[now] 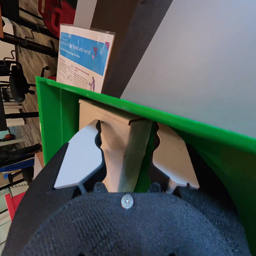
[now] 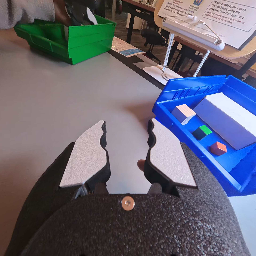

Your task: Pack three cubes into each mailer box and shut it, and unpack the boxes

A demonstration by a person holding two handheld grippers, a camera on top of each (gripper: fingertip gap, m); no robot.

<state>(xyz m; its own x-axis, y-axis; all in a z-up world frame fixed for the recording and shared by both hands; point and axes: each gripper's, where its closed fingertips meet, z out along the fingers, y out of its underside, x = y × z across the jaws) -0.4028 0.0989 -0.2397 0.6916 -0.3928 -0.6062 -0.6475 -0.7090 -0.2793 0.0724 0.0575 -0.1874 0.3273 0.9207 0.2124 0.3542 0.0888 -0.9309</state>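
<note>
In the left wrist view my left gripper point(image 1: 127, 123) reaches into the green bin point(image 1: 180, 124). Its jaws stand wide, one on each side of a shut white mailer box point(image 1: 115, 138) that leans against the bin wall. A thin gap shows at the right finger. My right gripper point(image 2: 126, 123) is open and empty above the grey table point(image 2: 69, 97). To its right, the blue bin point(image 2: 194, 85) holds a second white mailer box point(image 2: 227, 121), a wooden cube point(image 2: 182, 112), a green cube point(image 2: 203, 131) and an orange cube point(image 2: 218, 148).
The green bin point(image 2: 88, 41) sits at the table's far left, with the left gripper point(image 2: 81, 20) and a person's sleeve over it. A clipboard stand point(image 2: 207, 20) and a leaflet point(image 2: 128, 49) stand along the table's far edge. A leaflet holder point(image 1: 83, 59) stands behind the green bin. Some 50 cm of space lies between my two pairs of fingers.
</note>
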